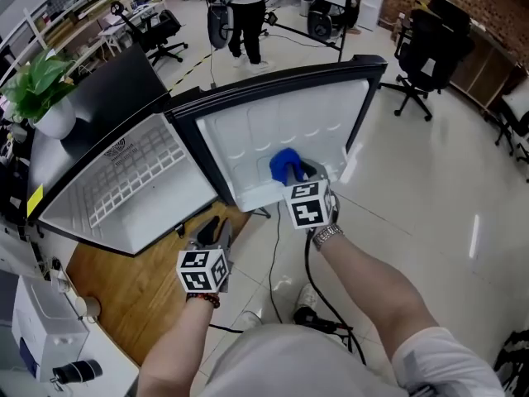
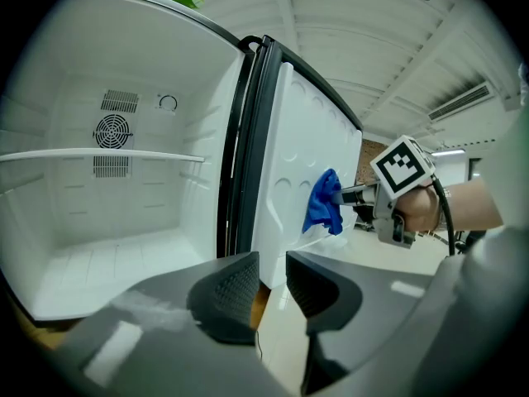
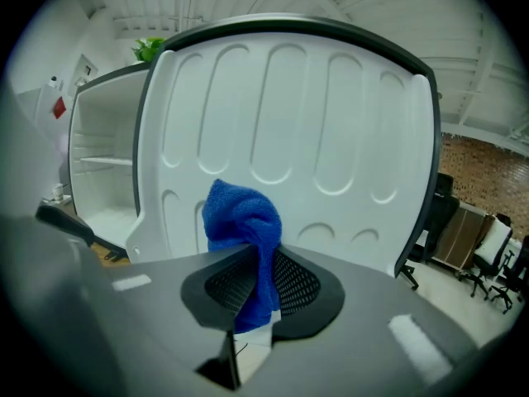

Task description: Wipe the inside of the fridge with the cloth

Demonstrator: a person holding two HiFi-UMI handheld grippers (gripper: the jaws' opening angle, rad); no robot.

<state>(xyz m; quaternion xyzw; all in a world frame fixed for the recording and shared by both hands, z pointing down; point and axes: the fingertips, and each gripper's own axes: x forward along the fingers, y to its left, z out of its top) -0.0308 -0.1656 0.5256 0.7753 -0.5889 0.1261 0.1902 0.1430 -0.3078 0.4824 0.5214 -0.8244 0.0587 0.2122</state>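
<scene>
The fridge [image 1: 132, 180] stands open, its white compartment [image 2: 107, 180] bare apart from one glass shelf [image 2: 99, 155]. Its door [image 1: 281, 122] is swung wide and shows a white moulded inner liner [image 3: 306, 122]. My right gripper [image 1: 302, 174] is shut on a bunched blue cloth [image 1: 285, 165], which it holds against the lower part of that liner, just above the door's bottom ledge. The cloth [image 3: 240, 217] rises out from between the right gripper's [image 3: 263, 284] pads. My left gripper [image 1: 216, 228] hangs lower, in front of the hinge side. This left gripper [image 2: 273, 284] is open and holds nothing.
A potted plant [image 1: 37, 85] sits on top of the fridge. Black office chairs [image 1: 430, 48] stand on the shiny floor at the back right, and a person [image 1: 244, 15] stands far behind. A black cable [image 1: 277, 255] trails on the floor below the door.
</scene>
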